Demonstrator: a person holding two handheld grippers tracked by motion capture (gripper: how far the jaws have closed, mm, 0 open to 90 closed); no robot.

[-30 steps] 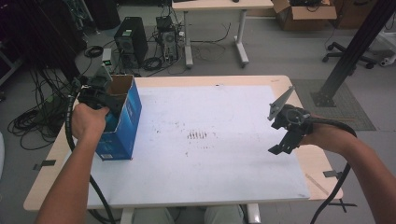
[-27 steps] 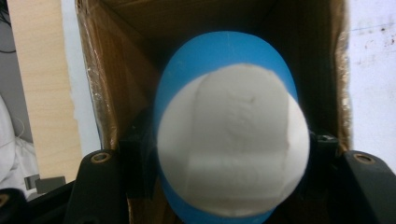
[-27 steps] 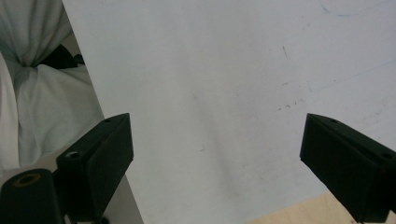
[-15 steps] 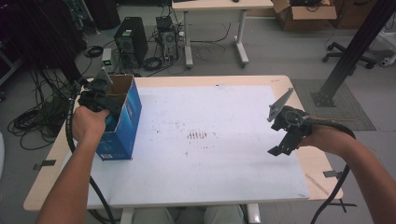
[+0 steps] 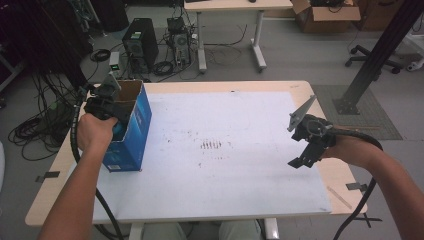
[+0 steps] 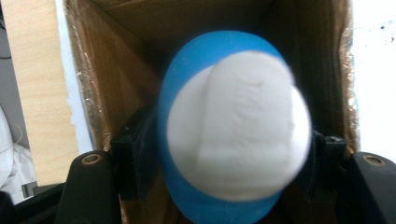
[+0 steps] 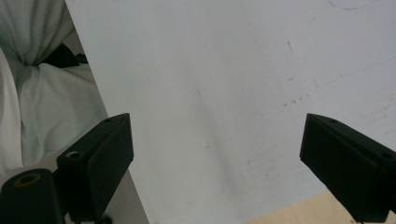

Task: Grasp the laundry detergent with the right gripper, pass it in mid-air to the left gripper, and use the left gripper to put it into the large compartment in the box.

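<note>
Blue-and-white ball point(image 6: 233, 130) between opening jaws

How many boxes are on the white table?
1. The blue box stands open at the table's left edge, by the left gripper. More cardboard boxes sit on the floor behind.

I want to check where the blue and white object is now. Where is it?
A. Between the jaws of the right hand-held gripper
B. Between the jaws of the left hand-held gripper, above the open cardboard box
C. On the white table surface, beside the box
B: the left gripper view shows the blue and white object between the jaws of the left hand-held gripper, with the open cardboard box behind it.
</note>
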